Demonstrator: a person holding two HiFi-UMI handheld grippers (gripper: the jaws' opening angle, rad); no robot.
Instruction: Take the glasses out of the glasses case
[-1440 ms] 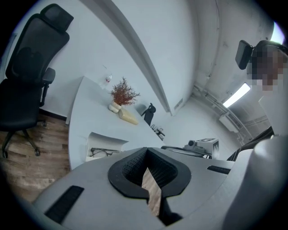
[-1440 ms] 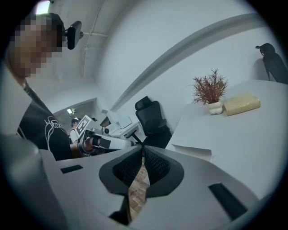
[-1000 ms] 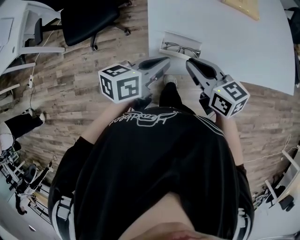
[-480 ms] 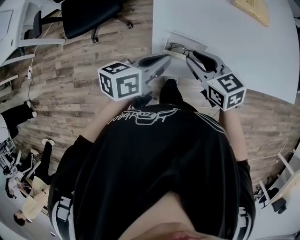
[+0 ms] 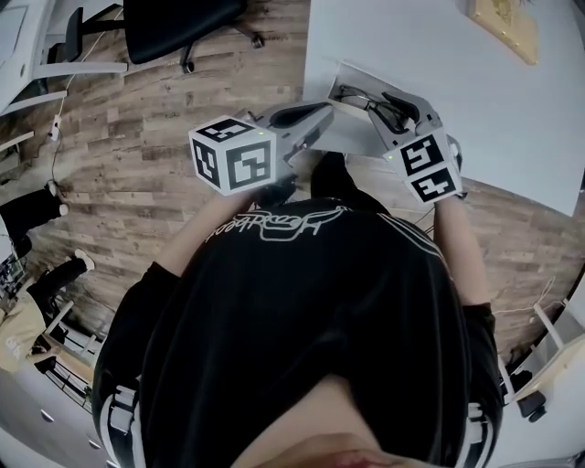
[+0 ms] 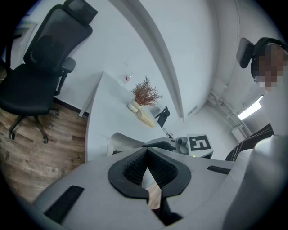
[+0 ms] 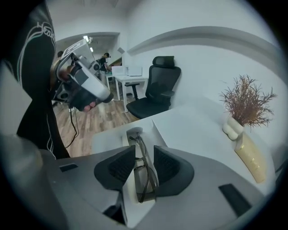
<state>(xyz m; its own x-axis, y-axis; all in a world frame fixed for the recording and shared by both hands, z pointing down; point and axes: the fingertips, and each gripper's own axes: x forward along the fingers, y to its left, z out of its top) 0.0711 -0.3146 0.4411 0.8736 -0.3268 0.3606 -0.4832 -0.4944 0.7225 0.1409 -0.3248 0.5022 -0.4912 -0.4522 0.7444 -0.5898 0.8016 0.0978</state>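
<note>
An open white glasses case (image 5: 340,75) lies at the near edge of the white table (image 5: 457,82), with dark-framed glasses (image 5: 364,98) inside it. My right gripper (image 5: 391,106) reaches over the case. In the right gripper view it (image 7: 145,148) stands open, one pad on either side of the glasses (image 7: 146,177), which lie in the case (image 7: 129,182). My left gripper (image 5: 320,115) hovers by the case's left end, off the table edge. In the left gripper view its tips (image 6: 146,151) meet with nothing between them, and the case (image 6: 118,143) shows just beyond.
A black office chair (image 5: 174,26) stands on the wood floor (image 5: 137,110) to the left of the table. A beige block (image 5: 505,26) and a vase with dried twigs (image 7: 245,112) sit farther back on the table. The person's leg and shoe (image 5: 331,178) are below the table edge.
My right gripper has moved forward and left, from the table edge to over the case, its jaws now either side of the glasses. The left gripper has barely shifted.
</note>
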